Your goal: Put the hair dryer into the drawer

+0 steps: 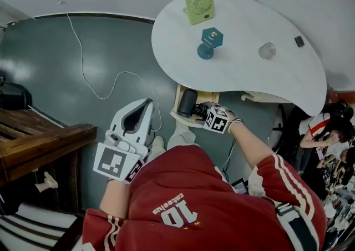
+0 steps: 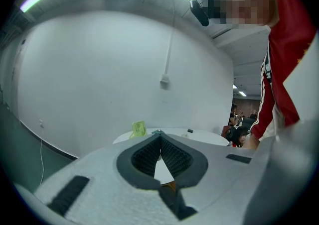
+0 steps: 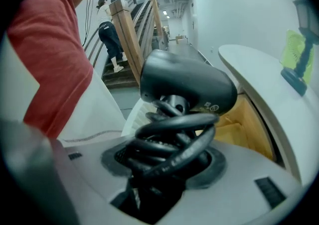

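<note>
A black hair dryer (image 1: 187,101) (image 3: 184,84) with its cord coiled round the handle hangs over the open wooden drawer (image 1: 178,113) (image 3: 244,124) under the white table (image 1: 249,72). My right gripper (image 1: 202,112) (image 3: 164,154) is shut on the handle and the coiled cord and points steeply down toward the drawer. The barrel lies just above the drawer's inside. My left gripper (image 1: 141,110) (image 2: 160,144) is held out to the left of the drawer, away from it. Its pads meet at the tips and there is nothing between them.
On the table stand a green fan (image 1: 199,6), a teal stand-like object (image 1: 209,41), a clear rounded thing (image 1: 267,50) and a small black item (image 1: 299,41). A white cable (image 1: 94,86) trails over the dark floor. Wooden stairs (image 1: 39,139) rise at the left; people sit at the right (image 1: 327,130).
</note>
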{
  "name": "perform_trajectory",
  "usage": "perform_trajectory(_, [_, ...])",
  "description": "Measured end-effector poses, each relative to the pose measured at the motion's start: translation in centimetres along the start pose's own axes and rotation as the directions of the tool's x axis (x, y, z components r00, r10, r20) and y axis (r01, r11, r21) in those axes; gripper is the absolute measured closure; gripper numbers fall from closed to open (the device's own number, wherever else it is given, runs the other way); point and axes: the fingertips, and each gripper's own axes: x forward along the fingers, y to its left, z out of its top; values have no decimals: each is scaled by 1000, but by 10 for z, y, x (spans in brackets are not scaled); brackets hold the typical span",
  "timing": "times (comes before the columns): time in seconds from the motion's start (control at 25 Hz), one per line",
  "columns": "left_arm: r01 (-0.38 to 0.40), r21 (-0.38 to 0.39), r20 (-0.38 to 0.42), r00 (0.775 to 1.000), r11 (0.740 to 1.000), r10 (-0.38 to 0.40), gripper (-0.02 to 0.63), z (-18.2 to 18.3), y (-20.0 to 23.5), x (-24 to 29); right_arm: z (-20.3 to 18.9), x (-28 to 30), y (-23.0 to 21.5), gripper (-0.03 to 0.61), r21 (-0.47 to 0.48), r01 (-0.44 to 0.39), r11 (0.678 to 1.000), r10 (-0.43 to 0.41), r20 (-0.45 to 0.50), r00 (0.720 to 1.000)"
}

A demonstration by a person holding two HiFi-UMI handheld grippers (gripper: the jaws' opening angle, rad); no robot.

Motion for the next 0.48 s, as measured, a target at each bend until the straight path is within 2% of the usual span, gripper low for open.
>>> perform_trajectory(0.24, [-24,1,-5,1000,1000,24,614,-2,7,-2,-5,8,-15,333,-20,5,1000,-6,-70,998])
perform_trajectory(0.48, [-41,2,-11,999,999,41,614,-4,11,-1,-17,23,-30,333,43,4,999,2,-139,990])
